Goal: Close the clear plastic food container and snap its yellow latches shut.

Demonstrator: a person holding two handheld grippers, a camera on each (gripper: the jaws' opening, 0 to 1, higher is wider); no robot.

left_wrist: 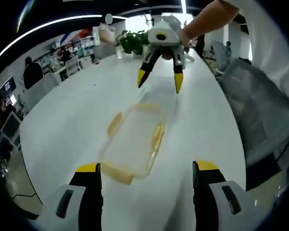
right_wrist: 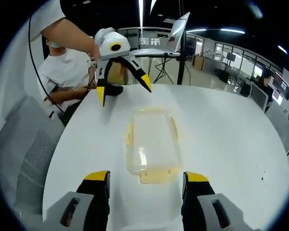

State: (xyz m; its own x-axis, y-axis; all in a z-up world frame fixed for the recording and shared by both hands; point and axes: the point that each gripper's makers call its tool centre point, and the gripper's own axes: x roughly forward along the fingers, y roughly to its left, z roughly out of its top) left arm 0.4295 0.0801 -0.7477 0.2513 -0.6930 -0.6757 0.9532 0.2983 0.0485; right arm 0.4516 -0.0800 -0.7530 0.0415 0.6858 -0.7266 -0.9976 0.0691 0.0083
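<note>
open jaws flank container [left_wrist: 133,142] on table [left_wrist: 62,130].

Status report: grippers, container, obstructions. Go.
Left gripper and right gripper open, hovering at opposite ends. Clear container on white table, untouched; latch state unclear. Nothing in the way.

A clear plastic food container [left_wrist: 134,142] [right_wrist: 152,144] lies flat on the white worktop [left_wrist: 62,125] [right_wrist: 231,134], its lid on. Yellow latches [left_wrist: 116,172] [right_wrist: 155,175] line its sides and ends, flaring outward, not snapped down.
</note>
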